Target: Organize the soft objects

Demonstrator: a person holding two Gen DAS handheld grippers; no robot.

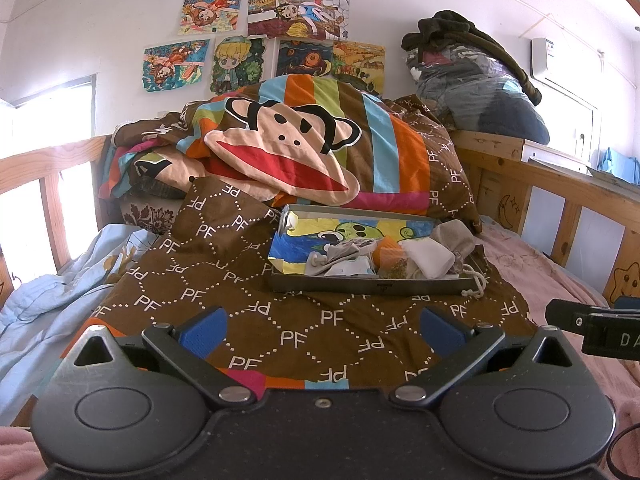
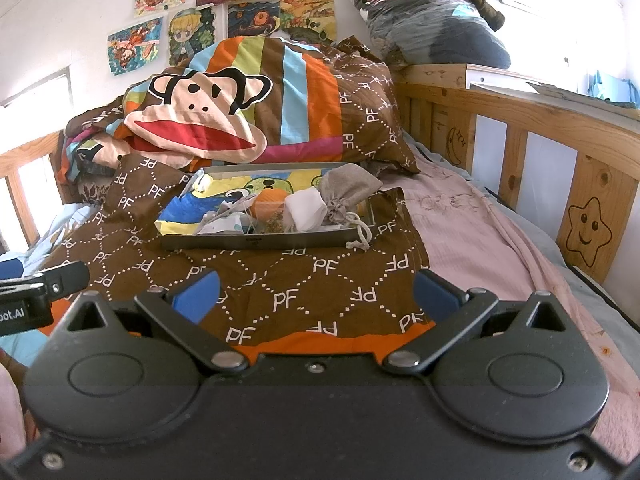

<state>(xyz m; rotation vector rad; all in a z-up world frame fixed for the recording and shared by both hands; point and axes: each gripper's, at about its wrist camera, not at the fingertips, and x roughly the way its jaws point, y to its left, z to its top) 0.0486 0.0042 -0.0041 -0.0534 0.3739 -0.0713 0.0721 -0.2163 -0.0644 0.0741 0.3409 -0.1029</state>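
While both grippers hover over the brown quilt (image 1: 304, 320), the left gripper (image 1: 322, 330) and right gripper (image 2: 316, 296) are spread wide with nothing between their blue pads. Soft stuff sits piled in a shallow grey tray (image 2: 260, 240) straight ahead on the quilt: a coarse grey drawstring pouch (image 2: 346, 192), a white cloth bundle (image 2: 306, 208), something orange (image 2: 269, 200). Behind it slumps a puffy striped monkey pillow (image 1: 288, 148). Wooden rails (image 2: 520, 120) box in the bed.
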